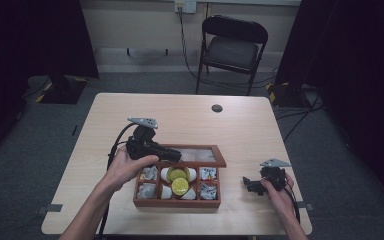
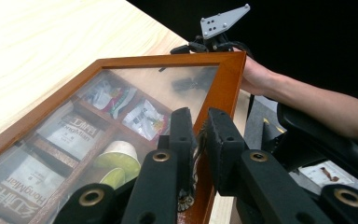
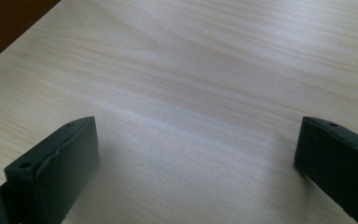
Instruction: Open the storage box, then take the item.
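Lid frame (image 2: 223, 88) between left tool (image 2: 199, 135) jaws

Light wood table (image 1: 130, 115) carried a compartmented wooden box (image 1: 176, 202) near front edge, small dark disc (image 1: 217, 108) at back.

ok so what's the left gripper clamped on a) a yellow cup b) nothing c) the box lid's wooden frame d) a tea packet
c, the left gripper has its jaws pinched on the wooden frame edge of the glass-paned lid, held part open over the box.
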Demonstrator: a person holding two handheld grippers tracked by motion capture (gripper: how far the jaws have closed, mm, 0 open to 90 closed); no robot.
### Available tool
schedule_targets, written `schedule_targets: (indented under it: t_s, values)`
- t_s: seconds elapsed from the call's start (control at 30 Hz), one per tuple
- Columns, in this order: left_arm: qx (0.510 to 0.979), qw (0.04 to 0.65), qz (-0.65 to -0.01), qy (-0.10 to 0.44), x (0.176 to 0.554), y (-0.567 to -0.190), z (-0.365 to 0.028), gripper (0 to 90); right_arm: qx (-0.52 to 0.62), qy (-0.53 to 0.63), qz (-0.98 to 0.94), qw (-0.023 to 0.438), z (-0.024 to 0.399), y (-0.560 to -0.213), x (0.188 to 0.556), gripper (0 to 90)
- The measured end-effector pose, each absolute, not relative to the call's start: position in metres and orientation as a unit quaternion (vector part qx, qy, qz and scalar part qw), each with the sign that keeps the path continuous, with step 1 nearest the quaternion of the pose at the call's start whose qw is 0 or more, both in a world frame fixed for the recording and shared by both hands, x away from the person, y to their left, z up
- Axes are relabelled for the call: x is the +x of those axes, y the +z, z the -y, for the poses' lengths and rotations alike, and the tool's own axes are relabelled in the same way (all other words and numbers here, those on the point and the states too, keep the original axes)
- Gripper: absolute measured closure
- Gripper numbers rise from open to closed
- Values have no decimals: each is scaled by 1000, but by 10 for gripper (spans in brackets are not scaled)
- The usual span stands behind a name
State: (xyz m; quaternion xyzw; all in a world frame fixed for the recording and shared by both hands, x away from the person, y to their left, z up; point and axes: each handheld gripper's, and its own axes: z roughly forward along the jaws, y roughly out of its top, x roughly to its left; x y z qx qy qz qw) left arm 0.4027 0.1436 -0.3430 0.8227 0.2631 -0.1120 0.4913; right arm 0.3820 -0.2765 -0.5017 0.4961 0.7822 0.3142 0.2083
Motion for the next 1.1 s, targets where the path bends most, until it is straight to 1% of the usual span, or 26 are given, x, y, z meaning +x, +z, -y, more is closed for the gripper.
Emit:
schedule_targets:
  t_s: [0.27, 0.4, 0.83, 0.97, 1.0, 1.03, 1.07, 1.1]
  values:
    - [818, 494, -268, -121, 409, -340, -145, 814, 496, 314, -782, 208, 276, -502, 382, 0]
    - [820, 494, -265, -113, 412, -336, -144, 815, 496, 314, -783, 208, 276, -502, 383, 0]
    - [817, 497, -265, -119, 415, -335, -145, 815, 496, 315, -782, 207, 276, -502, 382, 0]
    - [818, 497, -266, -120, 416, -334, -146, 815, 497, 319, -780, 209, 274, -500, 382, 65]
    - [816, 498, -268, -121, 417, -334, -146, 815, 498, 318, -780, 208, 274, -499, 382, 107]
    - [816, 498, -268, -120, 417, -333, -146, 815, 496, 321, -779, 210, 273, -497, 382, 176]
    - [815, 499, -268, -119, 417, -333, -146, 815, 495, 322, -779, 210, 272, -496, 382, 175]
    - [816, 499, -268, -119, 417, -333, -146, 815, 494, 324, -779, 211, 271, -495, 381, 129]
